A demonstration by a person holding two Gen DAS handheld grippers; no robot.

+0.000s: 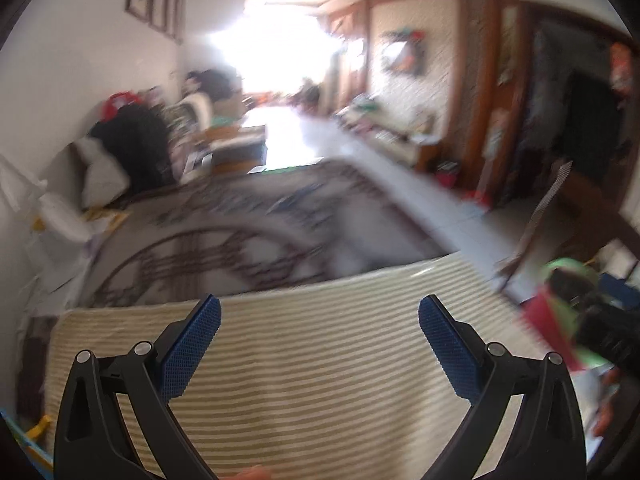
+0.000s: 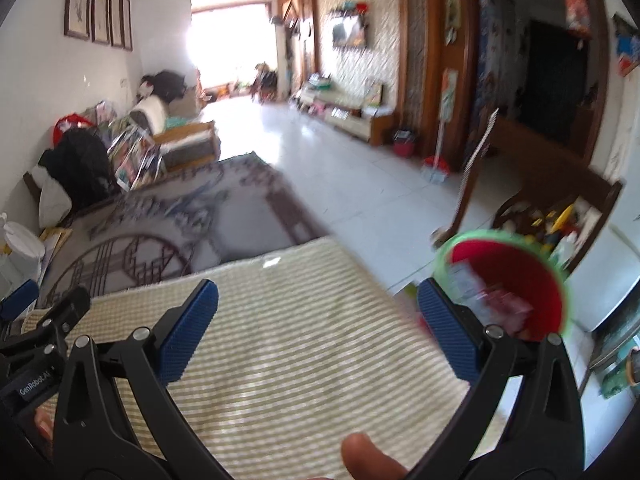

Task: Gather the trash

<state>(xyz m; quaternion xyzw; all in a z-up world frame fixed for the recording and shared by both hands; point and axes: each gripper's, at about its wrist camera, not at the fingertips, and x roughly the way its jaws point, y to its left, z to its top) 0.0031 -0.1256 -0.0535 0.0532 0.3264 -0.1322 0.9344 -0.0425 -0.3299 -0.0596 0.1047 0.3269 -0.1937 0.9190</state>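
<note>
Sitting just R of R tongs [image 2: 318,310]: bin [image 2: 506,286]

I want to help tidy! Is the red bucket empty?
No. The red bucket already holds some wrappers, blurry but visible inside its green rim.

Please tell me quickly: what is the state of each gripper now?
Left gripper: open, holding nothing.
Right gripper: open, holding nothing.
</note>
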